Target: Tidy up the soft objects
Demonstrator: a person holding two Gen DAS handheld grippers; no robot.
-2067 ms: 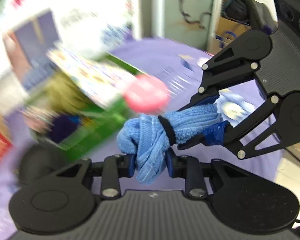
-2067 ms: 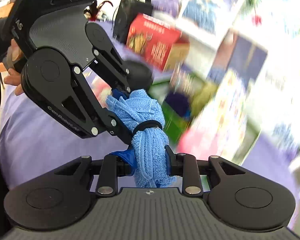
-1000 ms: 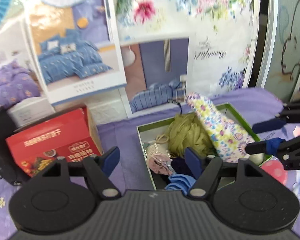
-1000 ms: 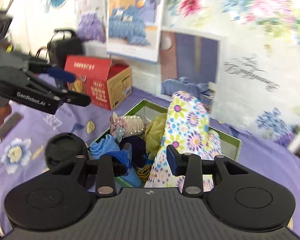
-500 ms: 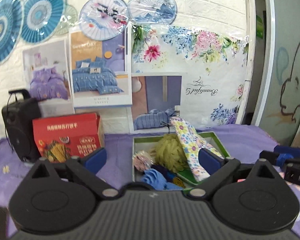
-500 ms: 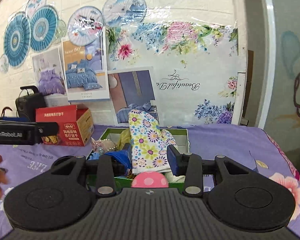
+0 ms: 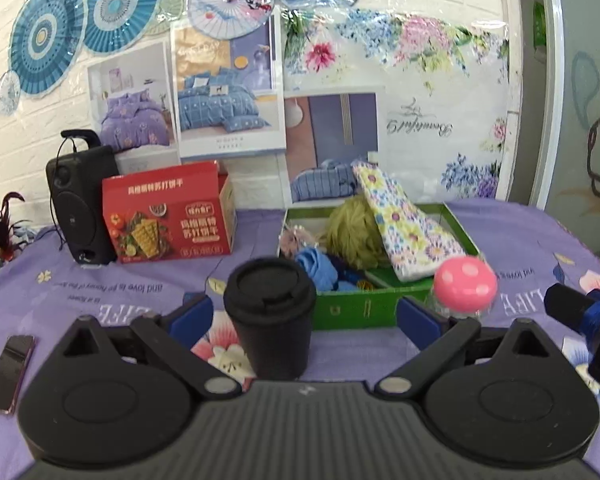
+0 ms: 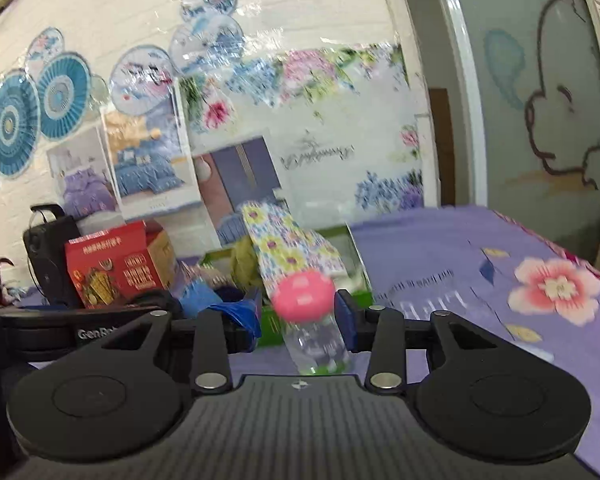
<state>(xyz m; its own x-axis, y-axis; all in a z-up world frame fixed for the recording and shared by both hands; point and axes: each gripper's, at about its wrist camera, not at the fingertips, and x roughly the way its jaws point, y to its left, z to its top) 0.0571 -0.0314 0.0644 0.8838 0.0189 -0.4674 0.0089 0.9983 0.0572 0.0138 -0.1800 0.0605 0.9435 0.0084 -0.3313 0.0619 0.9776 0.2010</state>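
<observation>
Both the left tool (image 7: 304,316) and right tool (image 8: 298,310) hang spread and empty, the blue towel (image 7: 316,270) lying in the green box (image 7: 356,312) at centre frame, so this step looks finished; next is finding another soft item.

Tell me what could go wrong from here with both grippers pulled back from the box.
The black cup stands between the open left gripper and the green box; a forward reach might topple it. The pink-capped bottle sits between the right gripper's open fingers and could be knocked. The floral cloth leans over the box rim and may slide out.
</observation>
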